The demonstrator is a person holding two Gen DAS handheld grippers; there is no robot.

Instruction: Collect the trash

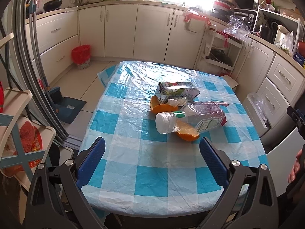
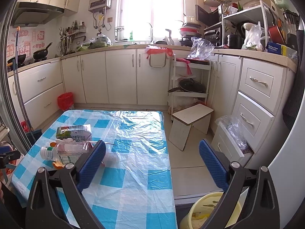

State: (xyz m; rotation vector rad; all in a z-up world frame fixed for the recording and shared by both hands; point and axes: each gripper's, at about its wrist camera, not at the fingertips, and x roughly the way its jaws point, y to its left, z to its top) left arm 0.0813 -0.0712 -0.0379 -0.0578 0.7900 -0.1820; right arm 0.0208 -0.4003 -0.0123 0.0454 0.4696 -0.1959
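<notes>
My left hand-held gripper (image 1: pixel 152 147) hangs wide open and empty over the checked counter (image 1: pixel 144 173), its blue pads just short of the trash heaped mid-counter: a plastic bottle (image 1: pixel 190 119) lying on its side across an orange peel (image 1: pixel 187 133), a second peel (image 1: pixel 162 106), what looks like a crumpled tissue (image 1: pixel 176 101) and a flattened juice carton (image 1: pixel 176 92) behind. My right hand-held gripper (image 2: pixel 152 150), jaws also spread and holding nothing, sits at the counter's right edge above a yellow bin (image 2: pixel 207 211) on the floor. A red-lined basket (image 1: pixel 81 56) stands by the cabinets.
</notes>
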